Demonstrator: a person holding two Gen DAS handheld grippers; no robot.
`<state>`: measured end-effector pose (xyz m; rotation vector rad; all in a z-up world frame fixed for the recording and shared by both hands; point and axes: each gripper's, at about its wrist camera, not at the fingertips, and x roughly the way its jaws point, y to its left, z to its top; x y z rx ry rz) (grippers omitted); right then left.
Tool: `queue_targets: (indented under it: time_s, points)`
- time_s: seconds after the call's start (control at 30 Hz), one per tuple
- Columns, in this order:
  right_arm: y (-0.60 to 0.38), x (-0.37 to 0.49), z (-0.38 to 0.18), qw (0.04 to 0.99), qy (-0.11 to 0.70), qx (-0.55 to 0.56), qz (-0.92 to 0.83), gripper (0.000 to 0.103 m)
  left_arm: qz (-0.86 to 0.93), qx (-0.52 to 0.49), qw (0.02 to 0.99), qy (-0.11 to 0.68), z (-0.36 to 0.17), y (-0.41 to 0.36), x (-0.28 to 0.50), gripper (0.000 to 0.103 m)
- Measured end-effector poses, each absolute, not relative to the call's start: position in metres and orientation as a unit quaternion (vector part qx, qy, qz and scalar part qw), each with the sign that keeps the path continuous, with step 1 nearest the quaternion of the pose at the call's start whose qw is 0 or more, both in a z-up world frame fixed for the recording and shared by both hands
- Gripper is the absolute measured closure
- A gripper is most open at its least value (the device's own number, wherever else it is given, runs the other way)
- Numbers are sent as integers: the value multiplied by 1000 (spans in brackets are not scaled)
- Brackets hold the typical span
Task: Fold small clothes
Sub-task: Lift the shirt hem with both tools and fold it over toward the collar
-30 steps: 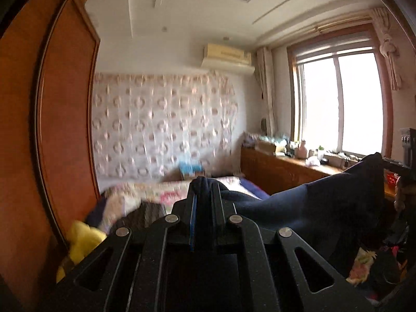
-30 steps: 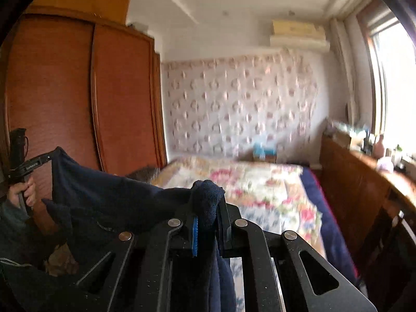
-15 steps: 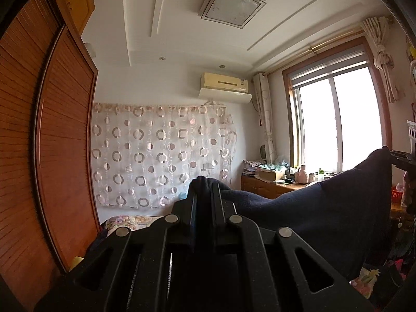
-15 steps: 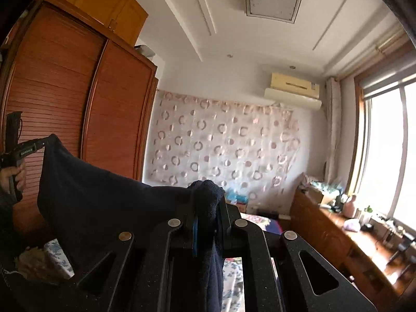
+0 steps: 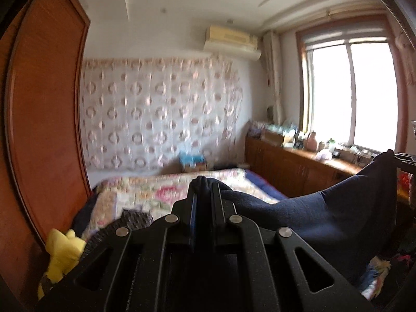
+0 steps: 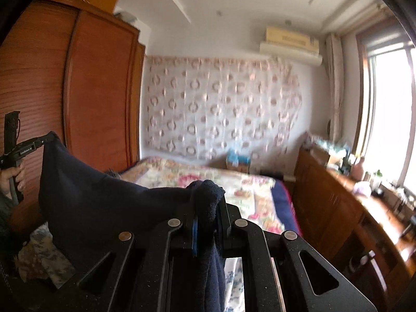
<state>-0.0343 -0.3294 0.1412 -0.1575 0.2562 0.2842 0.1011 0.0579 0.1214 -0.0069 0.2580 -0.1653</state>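
A dark navy garment point(image 5: 325, 218) hangs stretched in the air between my two grippers, above the floral bed point(image 5: 161, 192). My left gripper point(image 5: 204, 182) is shut on one corner of it. My right gripper point(image 6: 208, 189) is shut on the other corner, with cloth bunched over the fingertips and a fold hanging down. In the right wrist view the garment point(image 6: 98, 197) spreads left to the left gripper point(image 6: 44, 139) held in a hand. In the left wrist view the right gripper point(image 5: 400, 157) shows at the far right edge.
A wooden wardrobe point(image 6: 98, 98) stands on the left. A low wooden cabinet point(image 5: 299, 169) with clutter runs under the window point(image 5: 351, 96). A yellow garment point(image 5: 62, 252) and a dark patterned one point(image 5: 130, 223) lie at the bed's near left. A patterned curtain point(image 6: 221, 106) covers the far wall.
Both grippers have tipped and come down from pointing high at the ceiling; the bed is back in view. The navy garment stays stretched between them, sagging a little more.
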Motion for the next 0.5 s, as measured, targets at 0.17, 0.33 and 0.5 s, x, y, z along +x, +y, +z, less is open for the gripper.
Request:
queue_targets:
  time_s: [0.17,0.33,0.5]
  points:
    - [-326,47,111,973,184,-43,133,93,-77,-7,980,181,81,43,167,93]
    - [-324,118,105,964,236,-39,118,93,-66,-3,973,223,53,37,221,93]
    - [-320,163,126,957,264,-42,113,93,-60,5,966,252,29,31,259,93]
